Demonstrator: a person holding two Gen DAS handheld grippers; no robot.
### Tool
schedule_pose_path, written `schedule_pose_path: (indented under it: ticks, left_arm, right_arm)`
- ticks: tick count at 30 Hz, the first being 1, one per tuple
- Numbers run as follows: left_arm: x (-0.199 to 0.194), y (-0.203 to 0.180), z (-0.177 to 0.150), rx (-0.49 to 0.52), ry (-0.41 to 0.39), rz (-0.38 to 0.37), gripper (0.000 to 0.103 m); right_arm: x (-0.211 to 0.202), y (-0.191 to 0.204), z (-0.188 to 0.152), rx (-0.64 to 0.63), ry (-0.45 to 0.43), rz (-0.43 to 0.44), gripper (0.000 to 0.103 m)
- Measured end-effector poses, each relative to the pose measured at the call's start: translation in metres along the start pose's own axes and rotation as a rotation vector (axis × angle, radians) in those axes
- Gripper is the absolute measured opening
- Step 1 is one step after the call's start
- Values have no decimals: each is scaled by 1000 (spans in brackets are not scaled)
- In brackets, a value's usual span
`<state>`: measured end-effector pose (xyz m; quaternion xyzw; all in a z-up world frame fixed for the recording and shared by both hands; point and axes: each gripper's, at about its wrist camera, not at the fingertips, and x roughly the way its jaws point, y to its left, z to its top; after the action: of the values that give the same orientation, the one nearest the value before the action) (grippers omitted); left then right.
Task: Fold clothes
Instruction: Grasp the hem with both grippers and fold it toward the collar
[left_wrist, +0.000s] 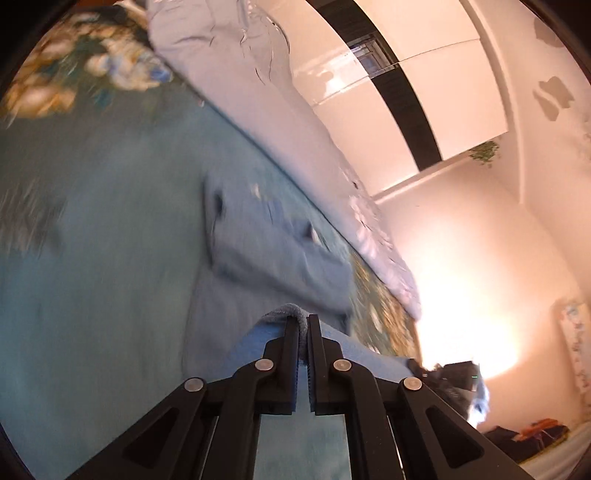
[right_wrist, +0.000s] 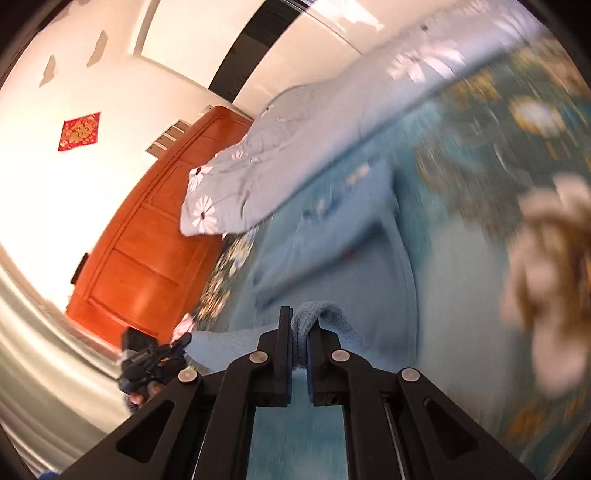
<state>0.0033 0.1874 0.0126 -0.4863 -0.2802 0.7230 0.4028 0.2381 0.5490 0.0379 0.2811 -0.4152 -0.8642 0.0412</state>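
Note:
A light blue garment (left_wrist: 273, 243) lies partly folded on a teal floral bedspread (left_wrist: 92, 258). My left gripper (left_wrist: 303, 325) is shut on a grey-blue hem of that garment, which bulges up between the pads. In the right wrist view the same blue garment (right_wrist: 332, 236) stretches away across the bed, blurred by motion. My right gripper (right_wrist: 300, 325) is shut on another bunched edge of it, the cloth looping over the right finger. Both pinched edges are lifted off the bed. The other gripper (right_wrist: 155, 362) shows small at the lower left of the right wrist view.
A pale grey quilt with white flowers (left_wrist: 229, 48) lies along the far side of the bed, also the quilt (right_wrist: 258, 170). Beyond stand a white wardrobe (left_wrist: 424, 85) and an orange wooden door (right_wrist: 147, 240). Dark and orange clothes (left_wrist: 532, 435) lie at the lower right.

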Motion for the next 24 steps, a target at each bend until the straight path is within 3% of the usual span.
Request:
schedule_pose_path:
  ticks: [8, 14, 19, 21, 22, 23, 24]
  left_arm:
    - [87, 23, 95, -33, -34, 149, 4]
    - [144, 51, 113, -63, 15, 279, 4]
    - [149, 55, 116, -51, 38, 286, 8]
    - [140, 55, 117, -43, 42, 270, 26]
    - [134, 54, 116, -32, 38, 269, 35]
    - [124, 50, 111, -9, 25, 283, 52]
    - [114, 47, 107, 14, 11, 296, 59]
  right_arm:
    - [96, -6, 112, -30, 33, -195, 6]
    - [160, -42, 142, 25, 101, -335, 6]
    - [171, -57, 146, 22, 142, -358, 6]
    - [162, -54, 146, 6, 125, -339, 9]
    - [154, -51, 146, -5, 108, -326, 16]
    - [146, -49, 146, -16, 92, -318, 23]
    - [138, -46, 143, -21, 75, -336, 38]
